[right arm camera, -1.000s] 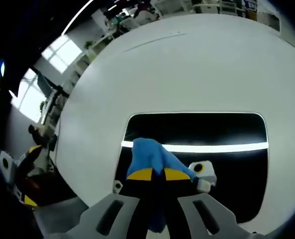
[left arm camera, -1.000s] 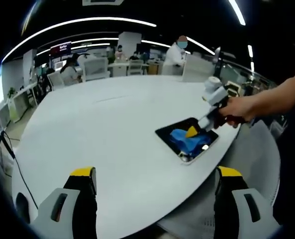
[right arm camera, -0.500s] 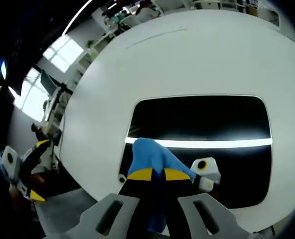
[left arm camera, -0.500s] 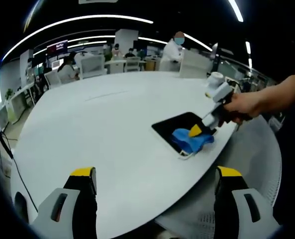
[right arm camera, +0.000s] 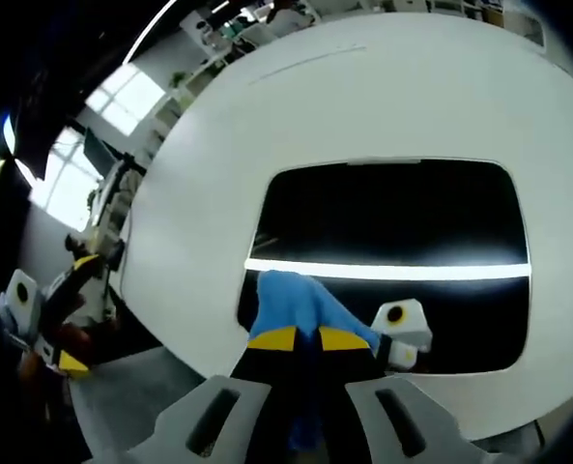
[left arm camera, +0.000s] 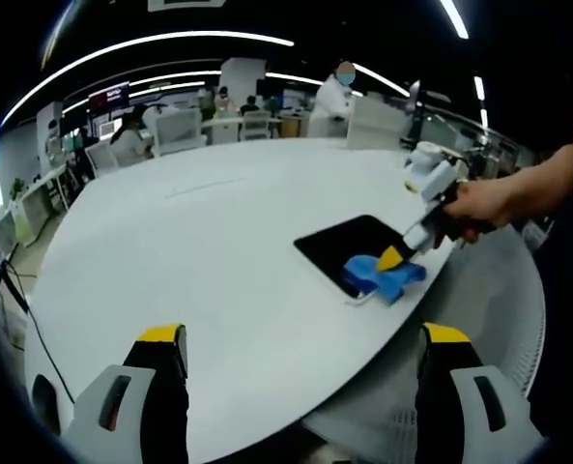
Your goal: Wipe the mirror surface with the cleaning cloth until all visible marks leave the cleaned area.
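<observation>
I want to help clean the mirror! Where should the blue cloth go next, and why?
Probably push it forward, away from the table's edge. The right gripper, shut on the blue cloth, has it at the near edge of the mirror, partly hanging past it in the left gripper view. Most of the dark glass lies uncovered ahead. Marks are too small to tell.

Open-plan office, desks point(left arm camera: 44, 184), chairs point(left arm camera: 185, 130), ceiling light strips point(left arm camera: 151, 43)
</observation>
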Demonstrator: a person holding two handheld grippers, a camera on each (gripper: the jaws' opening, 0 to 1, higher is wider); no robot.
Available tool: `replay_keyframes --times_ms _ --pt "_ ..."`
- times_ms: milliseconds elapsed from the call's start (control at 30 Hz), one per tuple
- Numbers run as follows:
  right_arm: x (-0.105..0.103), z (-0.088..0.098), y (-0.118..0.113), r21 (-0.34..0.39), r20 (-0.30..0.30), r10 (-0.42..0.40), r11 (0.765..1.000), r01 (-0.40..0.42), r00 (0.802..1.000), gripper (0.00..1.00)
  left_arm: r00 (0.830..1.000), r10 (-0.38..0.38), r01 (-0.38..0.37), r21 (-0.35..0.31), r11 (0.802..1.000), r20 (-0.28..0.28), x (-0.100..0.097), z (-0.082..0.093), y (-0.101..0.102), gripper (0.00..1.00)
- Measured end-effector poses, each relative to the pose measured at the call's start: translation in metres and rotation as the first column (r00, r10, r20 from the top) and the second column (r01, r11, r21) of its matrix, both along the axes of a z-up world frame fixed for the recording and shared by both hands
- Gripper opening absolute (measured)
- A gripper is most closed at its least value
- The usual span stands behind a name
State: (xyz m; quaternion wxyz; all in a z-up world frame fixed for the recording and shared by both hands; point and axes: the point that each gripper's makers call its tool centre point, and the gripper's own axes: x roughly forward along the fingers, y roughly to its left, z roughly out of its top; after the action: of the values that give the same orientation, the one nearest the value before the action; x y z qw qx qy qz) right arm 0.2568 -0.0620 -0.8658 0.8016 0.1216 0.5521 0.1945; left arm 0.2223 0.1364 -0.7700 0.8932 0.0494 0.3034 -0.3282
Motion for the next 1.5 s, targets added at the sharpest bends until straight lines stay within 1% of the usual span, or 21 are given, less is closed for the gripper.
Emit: replay_keyframes --times_ms 267,467,533,633,733,800,900,1000,1133,1367,1500 --pt "-0.009 0.000 0.001 0.001 -0.015 0.015 1.000 -0.015 1.000 0.01 1.000 -0.001 0.001 0.006 1.000 0.018 0.002 0.005 0.000 0.99" --pt "-0.010 -0.001 0.001 0.003 0.006 0.019 1.000 -0.019 1.000 0.01 0.999 -0.007 0.007 0.008 1.000 0.047 0.003 0.011 -0.006 0.99" --pt "-0.010 -0.001 0.001 0.001 0.011 0.023 1.000 -0.023 1.000 0.01 0.999 -0.012 0.012 0.016 1.000 0.045 0.001 0.009 -0.008 0.99" --pt "-0.009 -0.002 0.001 -0.001 0.002 0.026 1.000 -0.026 1.000 0.01 0.999 -0.035 0.033 0.043 0.999 0.036 -0.003 0.003 -0.010 0.99" --pt "-0.010 -0.002 0.000 0.012 0.000 0.013 1.000 -0.013 1.000 0.01 0.999 -0.030 0.027 0.058 0.998 0.039 0.000 0.002 -0.007 0.99" --pt "-0.010 -0.002 0.000 0.015 0.003 0.002 1.000 -0.002 1.000 0.01 0.999 -0.005 0.003 0.040 0.999 0.045 0.004 0.006 -0.006 0.99" --pt "-0.010 -0.002 0.001 0.000 0.021 0.024 1.000 -0.024 1.000 0.01 0.998 0.026 -0.026 0.006 1.000 0.055 0.007 0.013 -0.006 0.99" --pt "-0.009 -0.002 0.000 0.015 0.006 0.014 1.000 -0.014 1.000 0.01 0.998 0.023 -0.023 0.011 1.000 0.058 0.006 0.013 -0.008 0.99" --pt "-0.009 -0.002 0.000 0.019 0.002 0.010 1.000 -0.010 1.000 0.01 0.998 0.020 -0.022 0.025 0.999 0.062 0.006 0.013 -0.006 0.99" --pt "-0.009 -0.001 -0.001 0.022 -0.010 0.016 1.000 -0.016 1.000 0.01 0.997 0.042 -0.043 0.016 0.999 0.068 0.011 0.017 -0.003 0.99" --pt "-0.008 -0.001 -0.006 0.023 -0.011 0.013 1.000 -0.012 1.000 0.01 0.997 0.032 -0.033 0.018 0.999 0.067 0.011 0.016 -0.006 0.99"
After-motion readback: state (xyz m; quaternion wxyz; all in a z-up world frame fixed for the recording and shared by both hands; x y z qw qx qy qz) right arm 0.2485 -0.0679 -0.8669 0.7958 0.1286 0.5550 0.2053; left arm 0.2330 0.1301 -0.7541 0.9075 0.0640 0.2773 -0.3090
